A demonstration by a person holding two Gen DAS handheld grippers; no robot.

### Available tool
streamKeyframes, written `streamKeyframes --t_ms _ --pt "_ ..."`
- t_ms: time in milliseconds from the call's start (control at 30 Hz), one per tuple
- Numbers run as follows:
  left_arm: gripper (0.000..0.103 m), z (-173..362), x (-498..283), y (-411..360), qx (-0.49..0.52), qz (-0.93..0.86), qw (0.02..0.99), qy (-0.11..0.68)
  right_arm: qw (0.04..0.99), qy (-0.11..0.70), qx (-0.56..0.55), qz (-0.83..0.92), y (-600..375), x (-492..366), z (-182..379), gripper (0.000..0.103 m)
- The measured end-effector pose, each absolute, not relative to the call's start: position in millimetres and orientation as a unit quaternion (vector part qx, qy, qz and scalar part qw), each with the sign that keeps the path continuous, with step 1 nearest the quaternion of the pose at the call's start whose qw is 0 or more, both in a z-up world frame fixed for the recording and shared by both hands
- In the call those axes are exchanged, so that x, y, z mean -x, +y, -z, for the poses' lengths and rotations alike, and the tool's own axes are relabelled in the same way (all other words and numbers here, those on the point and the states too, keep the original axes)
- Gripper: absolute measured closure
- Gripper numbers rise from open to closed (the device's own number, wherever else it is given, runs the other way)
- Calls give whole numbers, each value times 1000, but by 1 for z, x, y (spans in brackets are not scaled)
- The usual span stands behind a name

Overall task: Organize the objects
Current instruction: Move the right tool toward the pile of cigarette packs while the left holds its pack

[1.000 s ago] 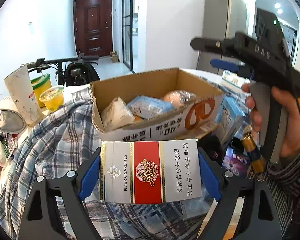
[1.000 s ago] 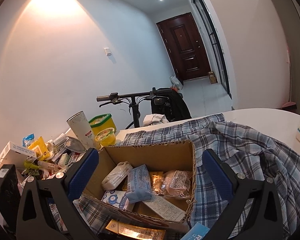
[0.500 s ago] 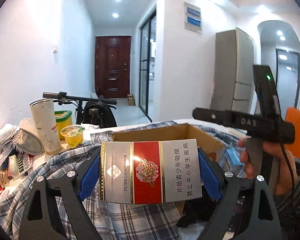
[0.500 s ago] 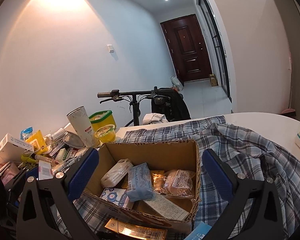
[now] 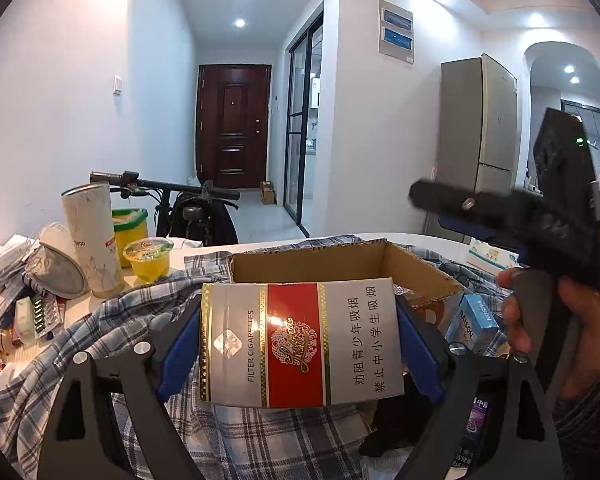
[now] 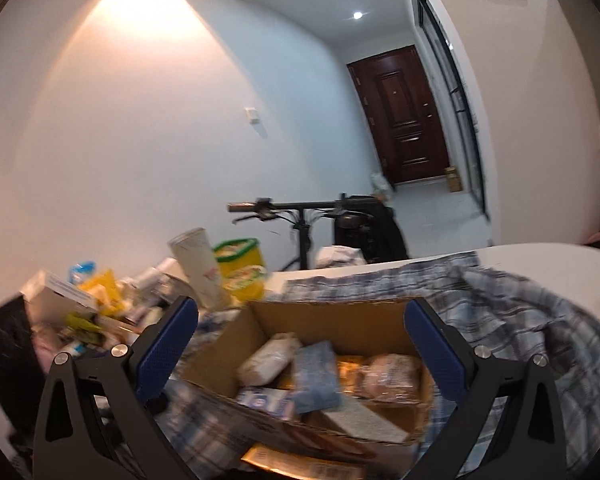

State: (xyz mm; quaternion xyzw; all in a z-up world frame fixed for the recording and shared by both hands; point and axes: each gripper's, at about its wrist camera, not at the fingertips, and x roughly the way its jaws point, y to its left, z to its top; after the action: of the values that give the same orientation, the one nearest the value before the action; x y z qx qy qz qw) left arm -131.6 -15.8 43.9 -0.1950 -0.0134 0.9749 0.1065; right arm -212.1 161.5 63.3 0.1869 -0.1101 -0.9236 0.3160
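Red-and-white cigarette carton (image 5: 302,344) sits clamped crosswise in the left claw (image 5: 300,354); right claw (image 6: 302,350) gapes empty.

The left hand-held gripper (image 5: 300,344) has two black, angular finger arms with triangular cut-outs, each ending in a blue textured pad (image 5: 180,354). Round silver screw heads sit on top of each arm. The right hand-held gripper (image 6: 302,350) is built the same way: black arms, blue dimpled pads (image 6: 166,350), paired silver screws. Seen from the left wrist camera, its body is a black bar with a silver bolt, a grey pistol-style handle, a raised black block with a small green light, and a thin black cable. The person's hand (image 5: 556,332) emerges from a dark striped sleeve (image 5: 592,412).
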Motion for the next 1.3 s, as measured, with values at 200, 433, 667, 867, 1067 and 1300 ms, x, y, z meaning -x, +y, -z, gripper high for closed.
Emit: streamKeyframes --t_ms 200,433,667,867,1067,1300 --pt "13 -43 133 -18 198 -974 107 -21 329 -86 -137 930 156 193 -73 0" --pt "13 -42 134 -21 202 -973 109 -29 326 -50 -89 940 152 171 -87 0" --pt "13 -42 133 -21 197 -974 105 -27 302 -7 -53 952 171 127 -109 0" --pt "13 -44 132 -22 193 -975 105 -26 342 29 -41 938 197 62 -114 0" --pt "13 -44 132 -22 192 -975 106 -23 322 51 -78 942 209 47 -78 0" --pt "13 -44 132 -22 194 -975 105 -24 291 50 -151 943 217 78 -35 0"
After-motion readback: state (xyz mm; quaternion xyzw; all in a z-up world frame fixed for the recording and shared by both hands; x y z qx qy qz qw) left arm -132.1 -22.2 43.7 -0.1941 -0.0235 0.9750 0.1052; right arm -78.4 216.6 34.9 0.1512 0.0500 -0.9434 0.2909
